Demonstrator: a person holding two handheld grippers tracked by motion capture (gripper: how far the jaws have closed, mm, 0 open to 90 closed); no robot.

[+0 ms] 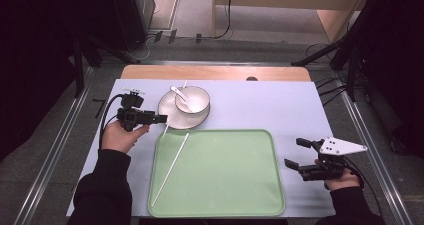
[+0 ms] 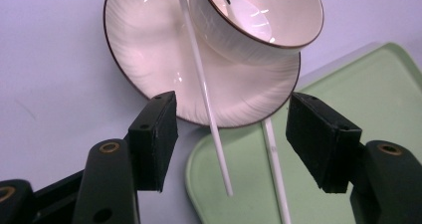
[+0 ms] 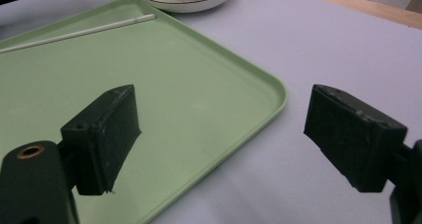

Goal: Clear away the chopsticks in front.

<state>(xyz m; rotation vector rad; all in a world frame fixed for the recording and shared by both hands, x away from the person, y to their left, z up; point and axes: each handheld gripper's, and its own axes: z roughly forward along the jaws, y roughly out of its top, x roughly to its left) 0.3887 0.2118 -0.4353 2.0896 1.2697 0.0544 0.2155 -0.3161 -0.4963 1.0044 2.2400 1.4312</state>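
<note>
A white bowl (image 1: pixel 194 100) with a white spoon (image 1: pixel 180 94) in it stands on a white plate (image 1: pixel 167 112) at the back left of the mat. One white chopstick (image 2: pixel 204 84) leans across the plate, its lower end over the corner of the green tray (image 1: pixel 225 170). A second chopstick (image 1: pixel 170 170) lies on the tray's left part. My left gripper (image 1: pixel 163 119) sits just left of the plate, open, and the leaning chopstick's end lies between its jaws (image 2: pixel 231 134) untouched. To the right of the tray my right gripper (image 1: pixel 294 152) is open with nothing in it.
A pale blue mat (image 1: pixel 280 105) covers the table, with a wooden edge (image 1: pixel 215 72) behind it. Beyond the table are dark stands and cables on the floor. The tray's right half (image 3: pixel 174 74) is bare.
</note>
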